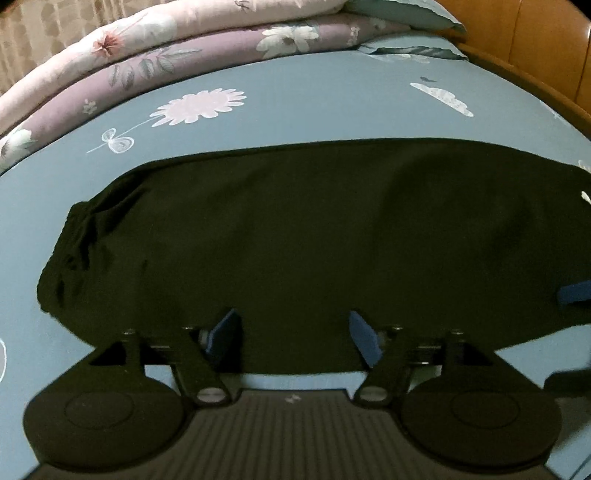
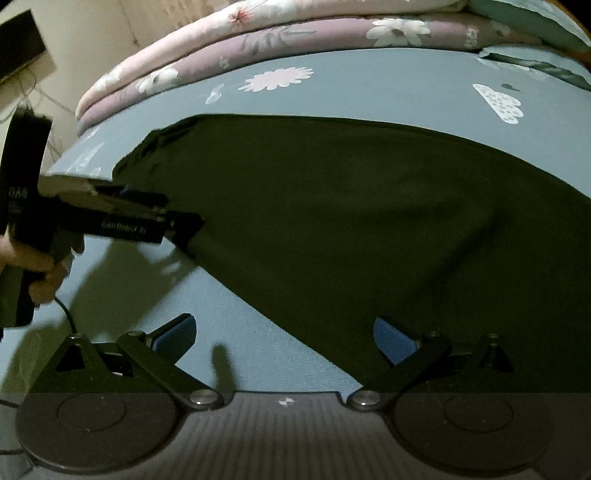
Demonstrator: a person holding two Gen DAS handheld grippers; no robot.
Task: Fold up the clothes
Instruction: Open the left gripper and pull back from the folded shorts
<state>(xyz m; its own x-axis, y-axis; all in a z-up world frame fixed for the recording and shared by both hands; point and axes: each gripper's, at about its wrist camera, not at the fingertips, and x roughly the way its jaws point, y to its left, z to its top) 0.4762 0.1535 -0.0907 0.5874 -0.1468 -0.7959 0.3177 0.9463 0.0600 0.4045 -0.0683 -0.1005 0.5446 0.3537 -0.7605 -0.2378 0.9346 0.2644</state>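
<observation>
A black garment (image 1: 295, 229) lies spread flat on the blue flowered bed sheet (image 1: 295, 103), its gathered end to the left. My left gripper (image 1: 293, 338) hovers at the garment's near edge, blue pads (image 1: 223, 334) wide apart and open, with the cloth lying loose below them. A blue pad of the right gripper (image 1: 574, 291) shows at the far right edge. In the right wrist view my right gripper (image 2: 286, 338) is open; one pad is over bare sheet (image 2: 229, 325), the other over the garment (image 2: 351, 221). The left gripper (image 2: 184, 221), held by a hand (image 2: 40, 273), reaches the garment's left edge.
Folded floral quilts (image 1: 177, 55) are stacked along the far side of the bed. A wooden headboard (image 1: 535, 44) and a pillow (image 1: 406, 11) lie at the back right. A cable (image 2: 68, 314) hangs from the left gripper's handle. The bed's left edge (image 2: 62, 162) drops off beside a wall.
</observation>
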